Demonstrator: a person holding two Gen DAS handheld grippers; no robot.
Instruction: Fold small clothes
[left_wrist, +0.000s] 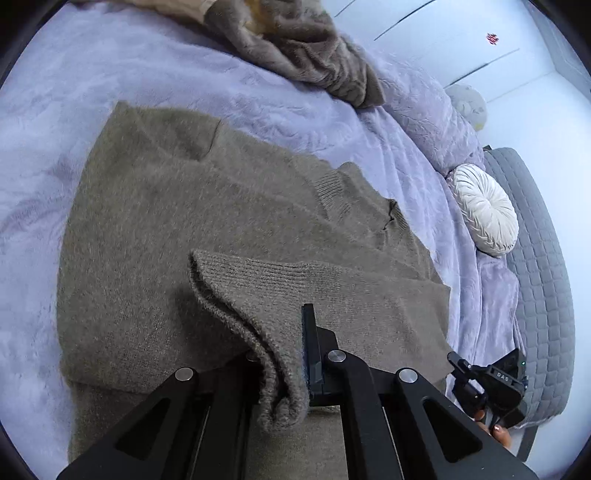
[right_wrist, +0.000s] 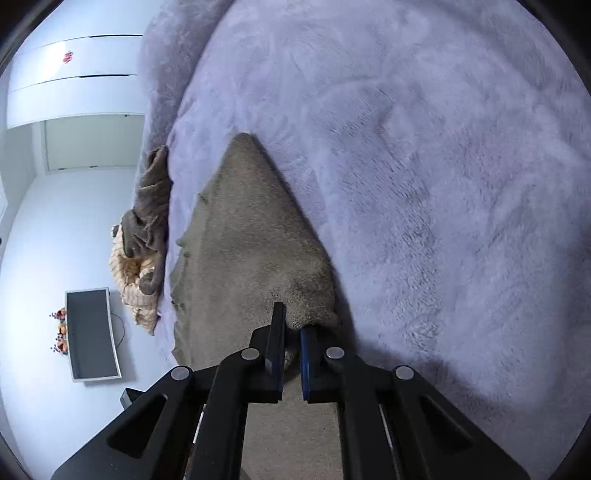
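— Where is there room to pass?

— The lilac bed cover (right_wrist: 424, 155) lies bare across the whole right side in the right wrist view.

— And what blocks?

— The crumpled brown blanket (left_wrist: 314, 55) at the bed's far edge, and the white round cushion (left_wrist: 484, 210) near the sweater (left_wrist: 166, 221). A second cushion (left_wrist: 467, 103) sits behind it, I think; it is blurred.

Right gripper (right_wrist: 291, 332): jaws clamped on the sweater's near corner.
Sweater (right_wrist: 240, 229): taupe knit, flat on the lilac fleece blanket (right_wrist: 443, 166).
Blanket's left edge: crumpled brown garment (right_wrist: 147, 214) atop a cream one (right_wrist: 133, 280).
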